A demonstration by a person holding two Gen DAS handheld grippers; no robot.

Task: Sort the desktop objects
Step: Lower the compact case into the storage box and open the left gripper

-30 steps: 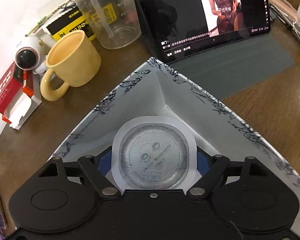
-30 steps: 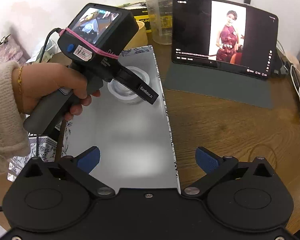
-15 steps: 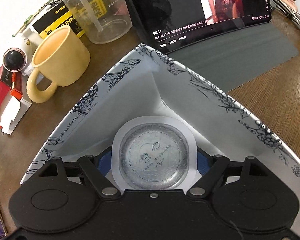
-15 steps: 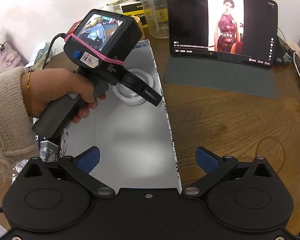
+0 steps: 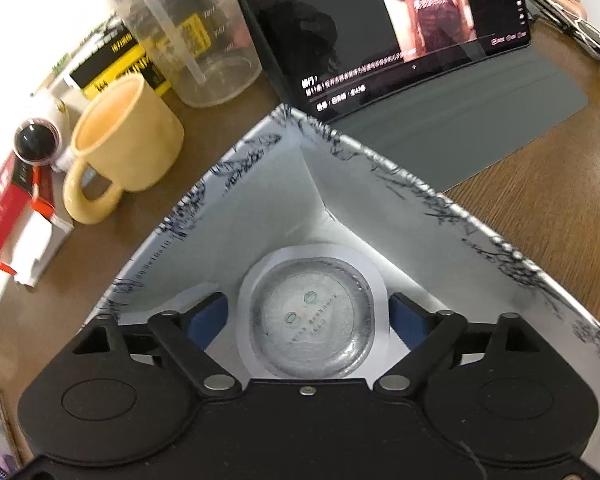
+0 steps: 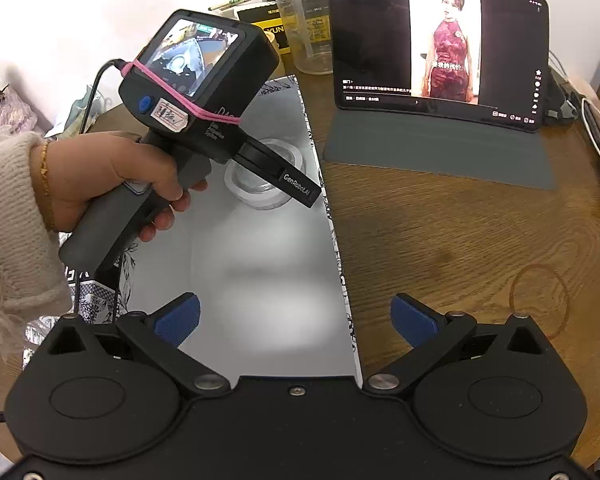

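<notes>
Landmark: white box (image 5: 260, 208) with inked floral rim, standing open on the wooden counter (image 5: 540, 208).

Left tongs (image 5: 308, 316): held inside the box, near its far corner. Blue pads (image 5: 210, 314) stand apart on either side of a round clear-lidded container (image 5: 310, 316) with a white flange. A narrow gap shows between each pad and the flange, so the tongs are spread and grip nothing. The container rests on the box floor. From the right wrist view the same container (image 6: 260, 184) sits against the box's right wall, partly hidden under the left device's nose; a hand (image 6: 112, 184) in a cream knit sleeve holds the device's handle.

Right tongs (image 6: 296, 316): wide apart, empty, poised over the near end of the box (image 6: 260, 280). Left pad is above the box floor; right pad is above bare counter (image 6: 460, 240), outside the box's right wall.

Around the box, left wrist view:
- yellow mug (image 5: 128, 136) just beside the left wall, handle toward the camera
- clear measuring jug (image 5: 188, 32) beyond the mug
- yellow-and-black carton (image 5: 112, 64) behind the mug
- red-and-white carton (image 5: 16, 216) farther left of the mug
- tablet (image 5: 380, 28) on a grey folding stand, beyond the far corner, screen lit
</notes>
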